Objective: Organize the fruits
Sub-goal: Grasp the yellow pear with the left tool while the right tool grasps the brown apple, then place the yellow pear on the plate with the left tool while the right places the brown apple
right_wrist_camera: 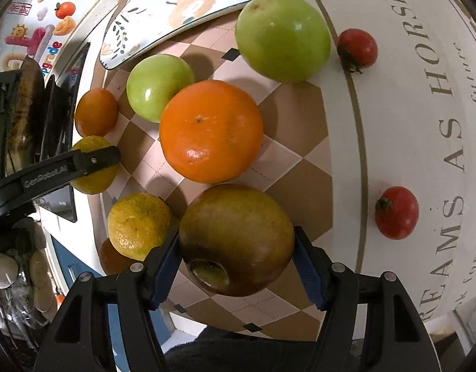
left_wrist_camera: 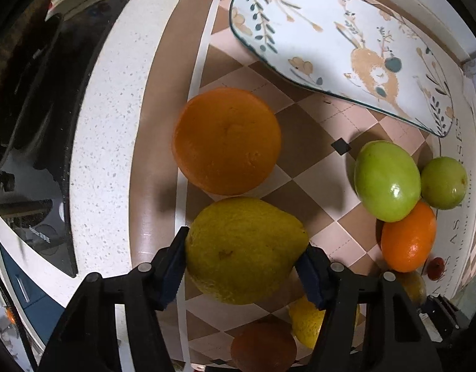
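Observation:
My left gripper (left_wrist_camera: 245, 260) is shut on a yellow-green citrus fruit (left_wrist_camera: 244, 248), held above the checkered mat (left_wrist_camera: 315, 114). An orange (left_wrist_camera: 227, 141) lies just beyond it. Two green fruits (left_wrist_camera: 387, 179) and a smaller orange (left_wrist_camera: 407, 238) lie to the right. My right gripper (right_wrist_camera: 236, 254) is shut on a brownish-green round fruit (right_wrist_camera: 236, 238). Ahead of it lie an orange (right_wrist_camera: 210, 130), two green fruits (right_wrist_camera: 283, 35), a yellow citrus (right_wrist_camera: 138, 224) and two small red tomatoes (right_wrist_camera: 396, 212). The left gripper's finger (right_wrist_camera: 83, 164) shows at the left of the right wrist view.
A patterned oval plate (left_wrist_camera: 315, 31) lies at the far side of the mat; it also shows in the right wrist view (right_wrist_camera: 163, 15). A black stovetop (left_wrist_camera: 51, 93) lies left of the mat on the speckled counter (left_wrist_camera: 104, 155). Printed lettering runs along the mat's right border (right_wrist_camera: 449, 124).

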Demonstrator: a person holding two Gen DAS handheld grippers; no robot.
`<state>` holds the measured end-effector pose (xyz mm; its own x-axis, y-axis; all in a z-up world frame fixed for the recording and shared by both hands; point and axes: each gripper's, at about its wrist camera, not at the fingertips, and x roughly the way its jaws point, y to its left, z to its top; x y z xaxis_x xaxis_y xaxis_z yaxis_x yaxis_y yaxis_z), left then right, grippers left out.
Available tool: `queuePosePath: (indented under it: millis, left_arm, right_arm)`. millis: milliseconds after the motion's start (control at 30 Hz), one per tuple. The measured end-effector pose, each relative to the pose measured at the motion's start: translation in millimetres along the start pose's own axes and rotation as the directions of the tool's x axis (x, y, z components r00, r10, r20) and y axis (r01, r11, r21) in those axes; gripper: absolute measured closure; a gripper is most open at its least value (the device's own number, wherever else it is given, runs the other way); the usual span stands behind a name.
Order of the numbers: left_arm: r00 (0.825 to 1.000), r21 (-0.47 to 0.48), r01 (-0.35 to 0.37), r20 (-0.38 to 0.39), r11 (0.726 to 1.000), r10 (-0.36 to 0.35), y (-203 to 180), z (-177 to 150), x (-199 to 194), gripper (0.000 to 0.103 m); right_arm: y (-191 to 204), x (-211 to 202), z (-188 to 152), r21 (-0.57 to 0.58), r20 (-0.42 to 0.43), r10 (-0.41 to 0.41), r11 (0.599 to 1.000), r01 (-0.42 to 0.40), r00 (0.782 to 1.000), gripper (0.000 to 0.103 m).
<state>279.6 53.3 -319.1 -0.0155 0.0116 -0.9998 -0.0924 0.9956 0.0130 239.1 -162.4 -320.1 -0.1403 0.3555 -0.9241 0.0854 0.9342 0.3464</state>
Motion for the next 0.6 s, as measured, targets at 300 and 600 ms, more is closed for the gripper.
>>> queuePosePath:
  millis: [300, 600]
  left_arm:
    - [0.985, 0.059, 0.097, 0.137, 0.994, -0.105, -19, 7, -94, 0.042]
    - [0.965, 0.071, 0.176, 0.187, 0.982, -0.186, -33, 106, -126, 0.042]
  right_arm:
    - [0, -73, 19, -0.02, 0.101, 0.119, 0.993, -0.118, 0.988, 0.033]
    - [20, -101, 147, -0.073, 0.209, 0.091, 0.994, -0.078, 0.974, 0.033]
